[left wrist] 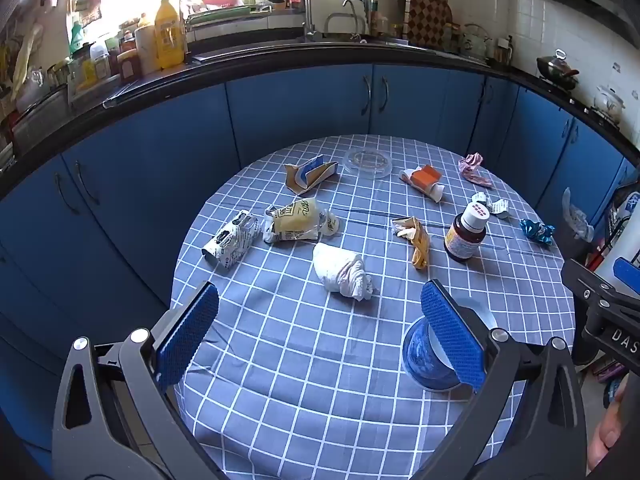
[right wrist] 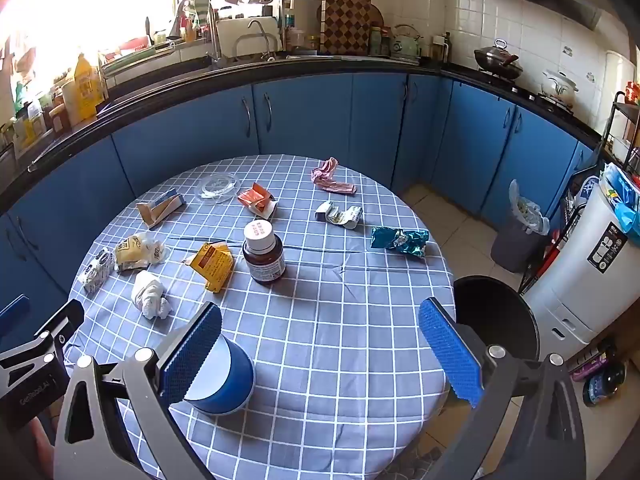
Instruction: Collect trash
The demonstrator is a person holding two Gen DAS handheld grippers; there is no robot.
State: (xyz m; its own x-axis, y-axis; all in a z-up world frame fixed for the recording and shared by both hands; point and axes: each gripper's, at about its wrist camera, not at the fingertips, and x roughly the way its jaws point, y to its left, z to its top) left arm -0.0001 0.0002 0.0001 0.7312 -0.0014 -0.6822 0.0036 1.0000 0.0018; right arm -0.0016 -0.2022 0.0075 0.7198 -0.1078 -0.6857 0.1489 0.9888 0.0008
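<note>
Trash [right wrist: 400, 241] on checked table [right wrist: 340, 340]; brown bottle [right wrist: 264, 254], label unreadable

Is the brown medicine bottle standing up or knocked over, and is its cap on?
Upright, cap on. The brown medicine bottle stands on its base on the checked tablecloth, with the white cap on top. Fill level: cannot tell.

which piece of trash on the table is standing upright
The brown medicine bottle with the white cap. It alone stands upright; the wrappers, cartons and the white tissue wad all lie flat or crumpled on the checked cloth.
</note>
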